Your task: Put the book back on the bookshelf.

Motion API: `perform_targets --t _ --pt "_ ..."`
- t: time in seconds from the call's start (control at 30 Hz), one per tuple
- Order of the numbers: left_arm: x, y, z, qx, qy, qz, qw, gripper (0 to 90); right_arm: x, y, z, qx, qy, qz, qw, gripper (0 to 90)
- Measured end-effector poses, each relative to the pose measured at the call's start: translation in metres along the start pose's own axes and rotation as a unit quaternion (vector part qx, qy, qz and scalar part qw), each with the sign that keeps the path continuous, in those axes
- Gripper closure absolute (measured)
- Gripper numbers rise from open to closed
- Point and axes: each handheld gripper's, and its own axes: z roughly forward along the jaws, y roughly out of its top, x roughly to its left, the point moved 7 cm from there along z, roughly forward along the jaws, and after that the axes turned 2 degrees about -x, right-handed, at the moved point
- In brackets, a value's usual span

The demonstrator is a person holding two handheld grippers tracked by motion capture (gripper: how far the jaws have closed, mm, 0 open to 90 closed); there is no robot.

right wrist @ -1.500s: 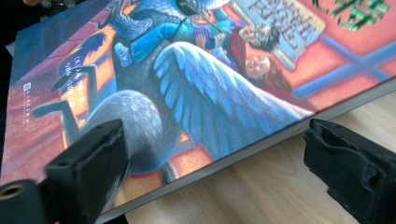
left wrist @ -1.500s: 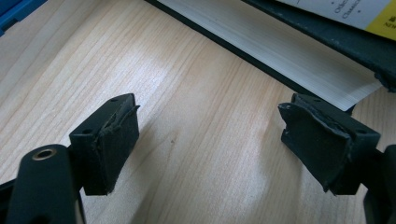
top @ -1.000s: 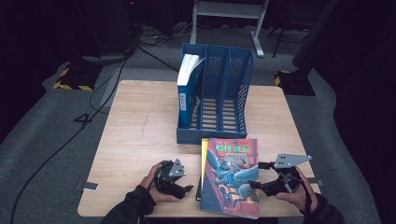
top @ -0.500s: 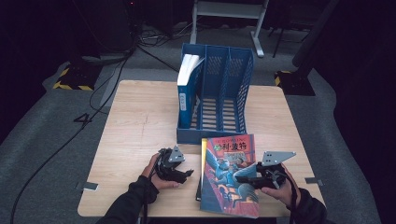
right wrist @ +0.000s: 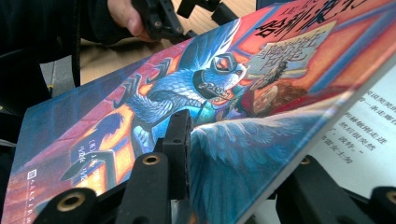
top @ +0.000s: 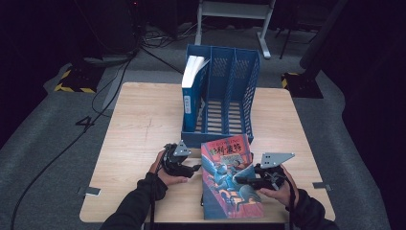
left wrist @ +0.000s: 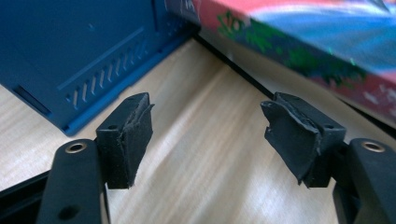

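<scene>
A book with a colourful illustrated cover (top: 225, 158) lies at the table's front, just before the blue file rack (top: 244, 72). My right gripper (top: 242, 181) has just been closing on its right edge. In the right gripper view one jaw presses on the cover (right wrist: 187, 84) and the other sits under it, beside a printed page (right wrist: 355, 126); the right gripper (right wrist: 238, 154) is shut on the book. My left gripper (top: 194, 168) rests by the book's left edge. Its jaws have just been closing a little, and in its own view the left gripper (left wrist: 208, 135) stands open over bare wood.
The three-slot rack holds a blue book (top: 191, 93) upright in its left slot. The rack's front wall (left wrist: 79, 51) is close ahead of the left gripper. Bare wooden tabletop (top: 143, 124) stretches to the left. Cables lie on the floor beyond.
My right gripper slid left onto the book's right edge and closed there, and that edge now sits raised. The left gripper moved right, up to the book's left edge.
</scene>
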Motion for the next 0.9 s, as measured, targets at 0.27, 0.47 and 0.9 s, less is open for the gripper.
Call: perform_targets --t 0.27,0.47,0.9 --pt "0.005 0.008 0.003 -0.013 0.004 -0.010 0.9999 32.7 0.003 0.002 0.002 -0.007 -0.005 -0.017 0.9998 67.7" --pt "0.008 0.014 -0.002 -0.038 0.015 -0.017 0.9990 35.5 0.006 0.005 -0.002 -0.030 -0.001 -0.027 0.9992 69.8" --pt "0.001 0.040 -0.017 -0.092 -0.018 0.000 0.9956 62.2 0.022 0.016 -0.016 -0.064 -0.002 -0.071 0.9954 70.3"
